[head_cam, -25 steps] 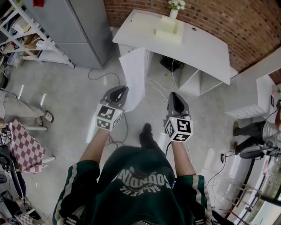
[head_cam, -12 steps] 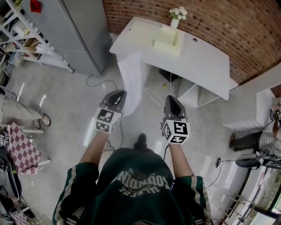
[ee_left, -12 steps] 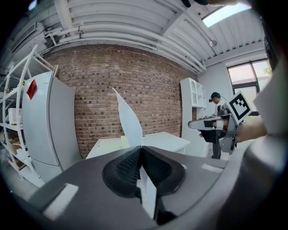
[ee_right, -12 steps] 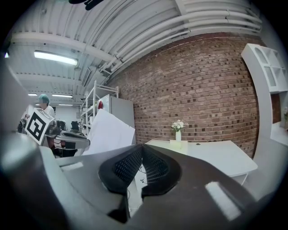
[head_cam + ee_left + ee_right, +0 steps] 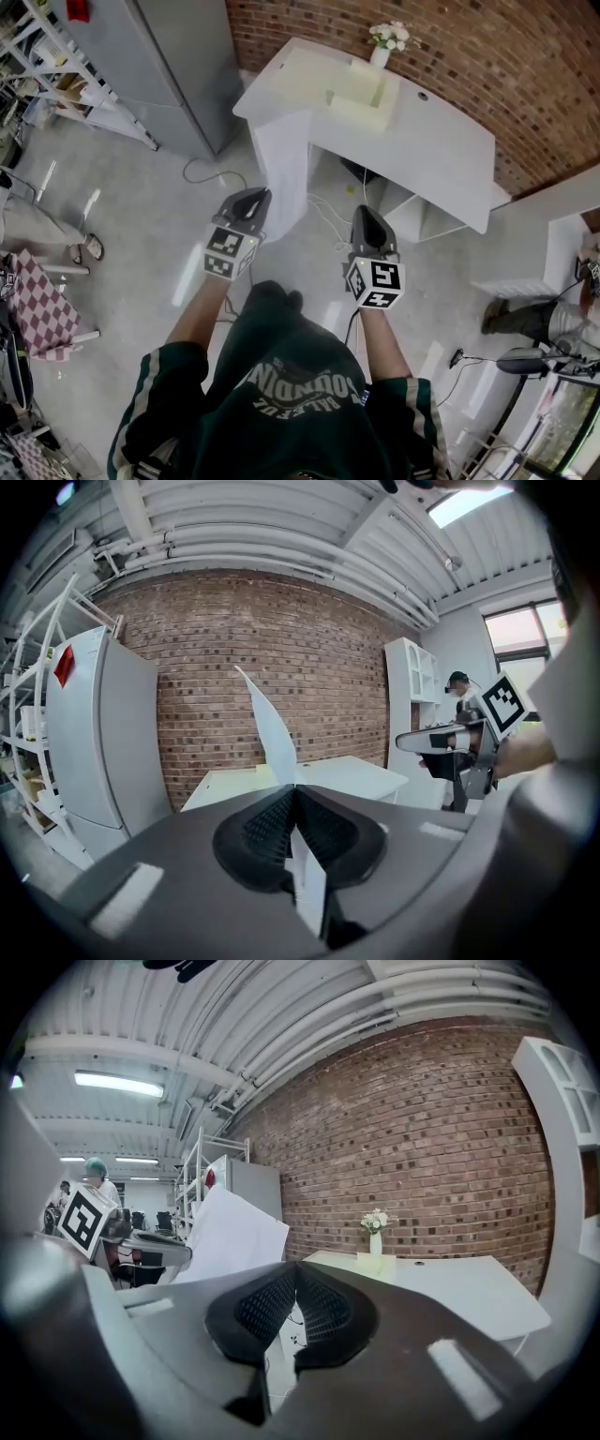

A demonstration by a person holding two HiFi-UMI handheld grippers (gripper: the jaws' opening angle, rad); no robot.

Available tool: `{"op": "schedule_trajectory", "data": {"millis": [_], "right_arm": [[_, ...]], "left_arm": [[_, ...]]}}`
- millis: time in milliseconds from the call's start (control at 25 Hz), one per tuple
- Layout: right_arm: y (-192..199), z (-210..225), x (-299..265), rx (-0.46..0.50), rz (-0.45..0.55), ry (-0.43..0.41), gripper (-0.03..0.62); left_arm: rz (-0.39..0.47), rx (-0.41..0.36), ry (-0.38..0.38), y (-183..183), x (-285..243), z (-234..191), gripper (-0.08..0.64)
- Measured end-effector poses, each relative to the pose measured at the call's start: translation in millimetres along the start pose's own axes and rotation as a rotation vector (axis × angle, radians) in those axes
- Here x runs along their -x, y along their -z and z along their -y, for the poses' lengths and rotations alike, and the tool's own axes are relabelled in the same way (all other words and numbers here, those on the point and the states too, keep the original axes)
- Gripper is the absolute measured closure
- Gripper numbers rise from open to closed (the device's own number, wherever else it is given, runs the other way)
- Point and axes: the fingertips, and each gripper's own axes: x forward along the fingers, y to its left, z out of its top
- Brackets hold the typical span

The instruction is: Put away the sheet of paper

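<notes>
White desk (image 5: pixel 450 150) against brick wall (image 5: pixel 525 66); vase of white flowers (image 5: pixel 382 47) on its back edge. Grey cabinet (image 5: pixel 178 66) left of desk. Checkered cloth (image 5: pixel 42 314) far left.

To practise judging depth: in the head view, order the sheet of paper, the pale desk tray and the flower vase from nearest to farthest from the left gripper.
1. Sheet of paper: clamped in the left gripper's jaws.
2. Pale desk tray: on the white desk, ahead to the right.
3. Flower vase: behind the tray, at the desk's far edge.
</notes>
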Motion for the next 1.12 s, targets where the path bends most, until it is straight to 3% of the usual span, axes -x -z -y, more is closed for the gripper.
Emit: {"op": "schedule_trajectory", "data": {"millis": [640, 1120], "right_arm": [[-3, 28, -55, -0.022, -0.004, -0.002, 0.591], [-23, 49, -144, -0.017, -0.020, 0.010, 0.591]], "left_arm": [[0.002, -0.003, 0.010, -10, -62, -24, 0.548], [0.001, 0.018, 0.041, -21, -139, -78, 0.548]]}}
